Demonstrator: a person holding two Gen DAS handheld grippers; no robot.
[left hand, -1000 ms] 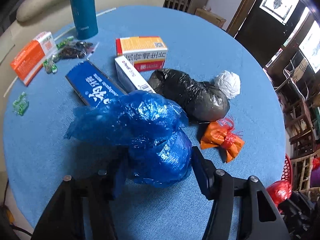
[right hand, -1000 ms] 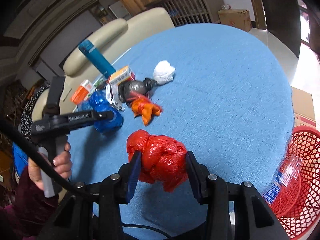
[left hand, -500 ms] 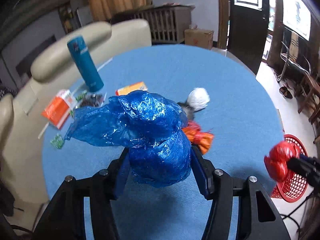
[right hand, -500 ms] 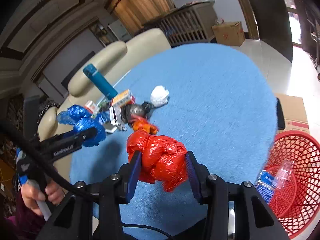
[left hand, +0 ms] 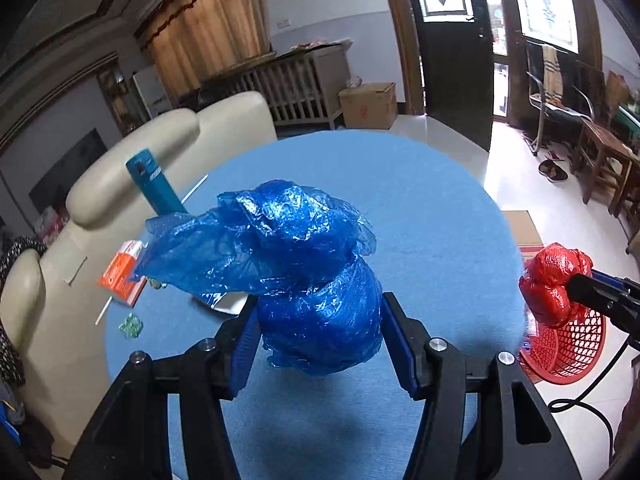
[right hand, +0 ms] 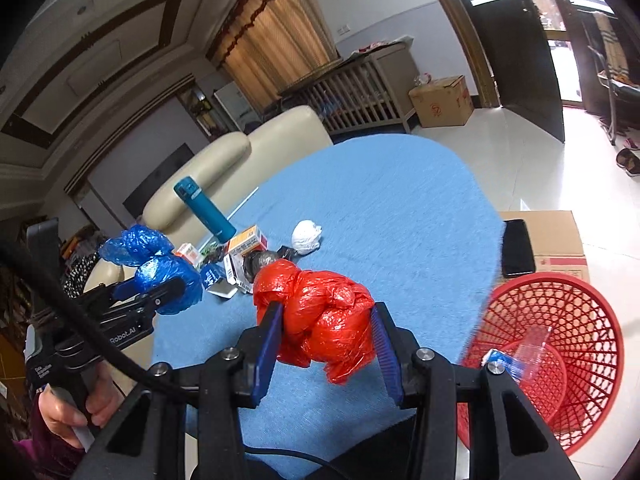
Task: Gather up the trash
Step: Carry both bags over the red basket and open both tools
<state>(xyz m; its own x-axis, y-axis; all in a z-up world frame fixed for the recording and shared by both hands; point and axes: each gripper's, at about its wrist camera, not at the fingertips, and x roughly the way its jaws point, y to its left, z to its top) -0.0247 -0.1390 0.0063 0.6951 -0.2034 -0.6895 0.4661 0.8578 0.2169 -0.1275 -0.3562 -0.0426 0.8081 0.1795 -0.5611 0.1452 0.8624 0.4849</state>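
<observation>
My left gripper (left hand: 320, 344) is shut on a tied blue plastic bag (left hand: 304, 272) and holds it above the round blue table (left hand: 432, 216). My right gripper (right hand: 326, 352) is shut on a tied red plastic bag (right hand: 320, 320), held over the table's near right edge. The red bag also shows in the left wrist view (left hand: 554, 280), next to the red mesh basket (left hand: 572, 344). The basket (right hand: 560, 344) stands on the floor at the right with a clear plastic bottle (right hand: 520, 352) in it. A black bag (right hand: 260, 262) and a white wad (right hand: 306, 236) lie on the table.
A teal bottle (right hand: 206, 208), an orange and white box (right hand: 246, 242), other small boxes and wrappers sit on the table's left side. A cream sofa (right hand: 240, 152) stands behind the table. A cardboard box (right hand: 548, 236) with a phone (right hand: 516, 252) on it stands beside the basket.
My left gripper has lifted the blue bag off the table and swung right. My right gripper has carried the red bag right, closer to the red basket.
</observation>
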